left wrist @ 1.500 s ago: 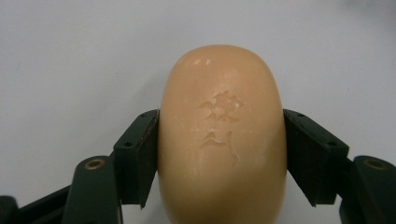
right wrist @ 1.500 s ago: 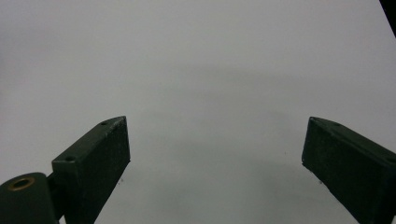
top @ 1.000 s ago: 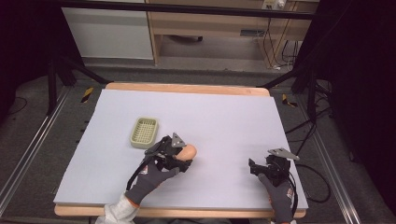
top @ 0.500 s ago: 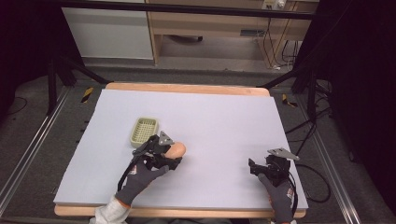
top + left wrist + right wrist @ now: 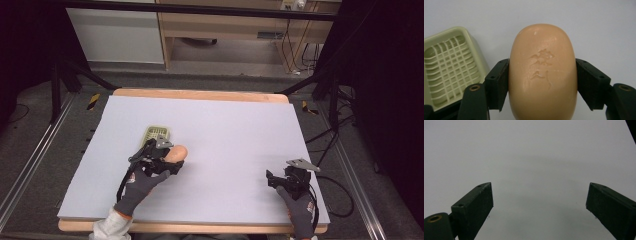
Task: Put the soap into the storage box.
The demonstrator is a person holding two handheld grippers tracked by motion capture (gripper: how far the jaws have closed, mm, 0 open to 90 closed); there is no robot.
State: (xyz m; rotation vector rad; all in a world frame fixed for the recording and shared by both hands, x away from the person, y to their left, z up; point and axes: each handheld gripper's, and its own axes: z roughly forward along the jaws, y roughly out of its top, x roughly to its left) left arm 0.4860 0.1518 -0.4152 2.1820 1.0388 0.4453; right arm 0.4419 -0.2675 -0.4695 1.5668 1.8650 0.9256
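Pale lilac table [image 5: 235, 130], wooden-edged

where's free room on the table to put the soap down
Most of the mat is bare: the wide stretch between the two grippers, and the far half beyond the dish. It is crowded only where the left gripper holds the soap beside the dish.

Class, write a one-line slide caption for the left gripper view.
Left hand-held gripper clamps an oval peach soap bar beside a pale green slatted plastic soap dish.
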